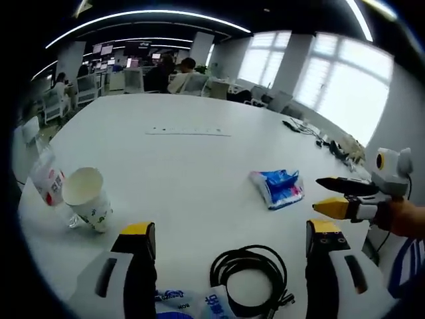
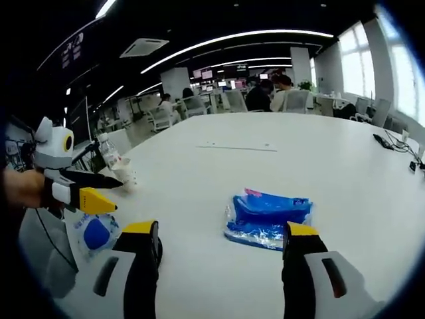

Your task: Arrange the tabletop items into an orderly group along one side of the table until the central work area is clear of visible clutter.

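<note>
Here, a crumpled blue packet (image 2: 267, 218) lies on the white table (image 2: 345, 166).

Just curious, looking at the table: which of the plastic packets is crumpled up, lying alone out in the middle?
The blue plastic packet, bunched up and alone mid-table. The flat white and blue packets lie at the near edge beside the coiled black cable.

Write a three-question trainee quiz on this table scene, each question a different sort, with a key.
1. True or false: the paper cup stands upright.
2. Multiple choice: what lies between the left gripper jaws? A) black coiled cable B) blue packet C) water bottle
3. Fill in: the right gripper points toward the ____ packet.

Key:
1. False; it lies tipped on the white table.
2. A.
3. Blue.
</note>
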The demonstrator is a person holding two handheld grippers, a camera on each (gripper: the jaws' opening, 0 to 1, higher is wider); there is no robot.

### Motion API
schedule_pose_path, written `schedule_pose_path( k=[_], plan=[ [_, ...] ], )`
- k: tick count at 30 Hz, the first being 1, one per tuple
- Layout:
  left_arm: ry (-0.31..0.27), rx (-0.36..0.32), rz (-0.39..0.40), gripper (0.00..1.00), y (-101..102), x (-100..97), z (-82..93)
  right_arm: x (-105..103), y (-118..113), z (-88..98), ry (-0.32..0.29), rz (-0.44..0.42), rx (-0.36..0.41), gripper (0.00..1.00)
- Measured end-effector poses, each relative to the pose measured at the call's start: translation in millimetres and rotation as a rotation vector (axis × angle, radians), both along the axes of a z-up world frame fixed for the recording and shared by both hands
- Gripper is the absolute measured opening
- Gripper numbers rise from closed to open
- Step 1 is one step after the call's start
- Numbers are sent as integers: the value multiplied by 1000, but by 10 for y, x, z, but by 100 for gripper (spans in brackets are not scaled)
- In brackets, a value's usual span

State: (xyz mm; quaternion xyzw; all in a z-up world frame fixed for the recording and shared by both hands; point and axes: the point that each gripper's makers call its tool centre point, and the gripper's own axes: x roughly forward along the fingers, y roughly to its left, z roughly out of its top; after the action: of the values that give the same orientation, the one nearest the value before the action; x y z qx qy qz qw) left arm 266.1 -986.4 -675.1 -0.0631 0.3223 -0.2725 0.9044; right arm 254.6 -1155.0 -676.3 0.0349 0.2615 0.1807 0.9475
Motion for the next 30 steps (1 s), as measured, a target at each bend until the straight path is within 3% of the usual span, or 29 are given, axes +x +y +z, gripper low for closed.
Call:
schedule_pose_path(
  k=[13, 17, 23, 30],
  plan=[
    [6, -16, 18, 89, 167, -27, 8, 6, 208, 16, 10, 35, 24, 73],
    [-11, -5, 33, 87, 388, -140, 43, -98, 479, 50, 12, 87, 56, 73],
    [28, -17, 125, 86, 845, -225, -53, -238, 874, -76, 44, 152, 77, 72],
    [35, 3, 155, 86, 1147, -354, -74, -326, 1163, -114, 61, 206, 79, 71]
  ],
)
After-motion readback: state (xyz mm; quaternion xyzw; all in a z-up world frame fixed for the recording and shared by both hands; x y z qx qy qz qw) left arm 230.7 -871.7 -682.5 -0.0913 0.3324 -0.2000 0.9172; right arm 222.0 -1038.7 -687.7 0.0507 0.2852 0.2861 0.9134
